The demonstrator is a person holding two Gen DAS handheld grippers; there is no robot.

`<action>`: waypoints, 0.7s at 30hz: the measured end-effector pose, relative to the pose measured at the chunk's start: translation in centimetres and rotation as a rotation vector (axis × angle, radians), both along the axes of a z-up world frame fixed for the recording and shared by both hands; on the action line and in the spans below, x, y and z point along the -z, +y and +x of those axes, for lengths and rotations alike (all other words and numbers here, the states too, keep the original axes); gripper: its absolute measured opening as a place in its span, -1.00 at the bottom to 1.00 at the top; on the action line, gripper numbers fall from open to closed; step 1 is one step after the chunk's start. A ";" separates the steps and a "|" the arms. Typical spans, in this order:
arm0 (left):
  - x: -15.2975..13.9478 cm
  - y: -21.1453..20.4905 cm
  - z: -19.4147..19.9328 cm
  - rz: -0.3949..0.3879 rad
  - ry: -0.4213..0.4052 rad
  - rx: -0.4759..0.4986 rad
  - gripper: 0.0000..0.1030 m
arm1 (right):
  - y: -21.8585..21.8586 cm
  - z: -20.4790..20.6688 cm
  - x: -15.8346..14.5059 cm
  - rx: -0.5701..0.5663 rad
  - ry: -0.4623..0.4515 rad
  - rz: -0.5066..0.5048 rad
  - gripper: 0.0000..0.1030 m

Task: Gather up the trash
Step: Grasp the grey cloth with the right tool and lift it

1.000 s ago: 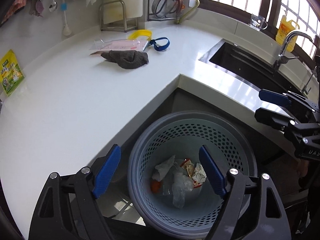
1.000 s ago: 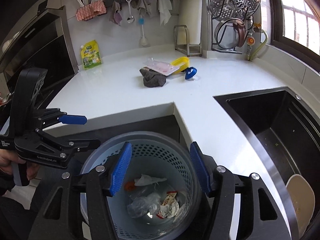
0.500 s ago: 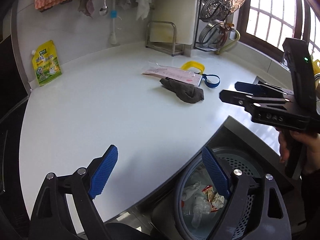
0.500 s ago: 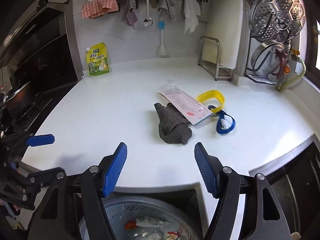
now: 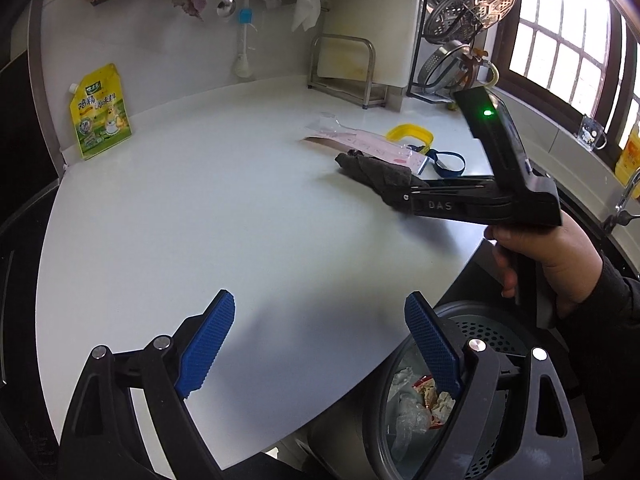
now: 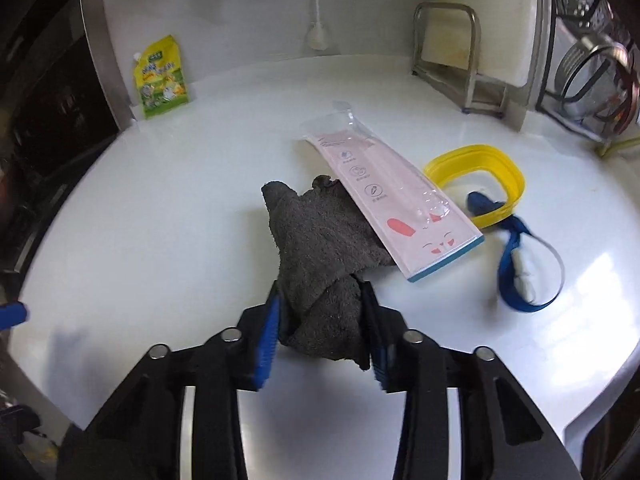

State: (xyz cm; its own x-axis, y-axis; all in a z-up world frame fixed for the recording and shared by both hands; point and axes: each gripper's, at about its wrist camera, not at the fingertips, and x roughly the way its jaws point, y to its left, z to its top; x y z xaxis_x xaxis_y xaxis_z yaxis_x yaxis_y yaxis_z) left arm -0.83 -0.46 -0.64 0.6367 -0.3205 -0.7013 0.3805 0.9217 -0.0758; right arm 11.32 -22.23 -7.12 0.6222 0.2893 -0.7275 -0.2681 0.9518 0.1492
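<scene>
The right gripper [image 6: 322, 332] is shown at the lower centre of the right wrist frame, its blue-padded fingers [image 6: 267, 338] clamped on the near end of a dark grey cloth [image 6: 320, 248] lying on the white worktop [image 6: 180, 208]. The far end of the cloth is overlapped by a pink plastic packet [image 6: 384, 204], beside which, toward the right of the frame, a yellow ring [image 6: 476, 182] and a blue strap [image 6: 516, 264] are seen. In the left wrist frame, the left gripper [image 5: 320, 344] is held above the worktop edge with its fingers [image 5: 206, 344] wide apart and holding nothing. A grey perforated bin [image 5: 492, 332] containing wrappers is seen at the lower right, below the worktop edge.
</scene>
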 end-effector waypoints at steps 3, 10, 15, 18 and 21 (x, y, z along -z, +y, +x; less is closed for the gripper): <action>-0.2 0.0 0.6 -0.010 -0.006 -0.006 0.65 | -0.5 -1.8 -0.7 -0.074 0.001 0.142 -0.51; -0.9 -0.2 1.3 -0.044 -0.022 -0.027 0.66 | -2.3 -4.8 -2.5 -0.212 0.006 0.431 -0.52; -0.8 -1.1 1.9 -0.041 -0.016 -0.026 0.68 | -4.2 -6.4 -4.7 -0.170 -0.066 0.404 -0.53; -0.7 -2.7 2.9 -0.052 0.008 -0.005 0.68 | -6.0 -7.4 -5.9 -0.111 -0.122 0.373 -0.54; -0.8 -4.9 4.0 -0.085 0.034 0.025 0.74 | -7.9 -9.1 -6.7 -0.028 -0.179 0.308 -0.54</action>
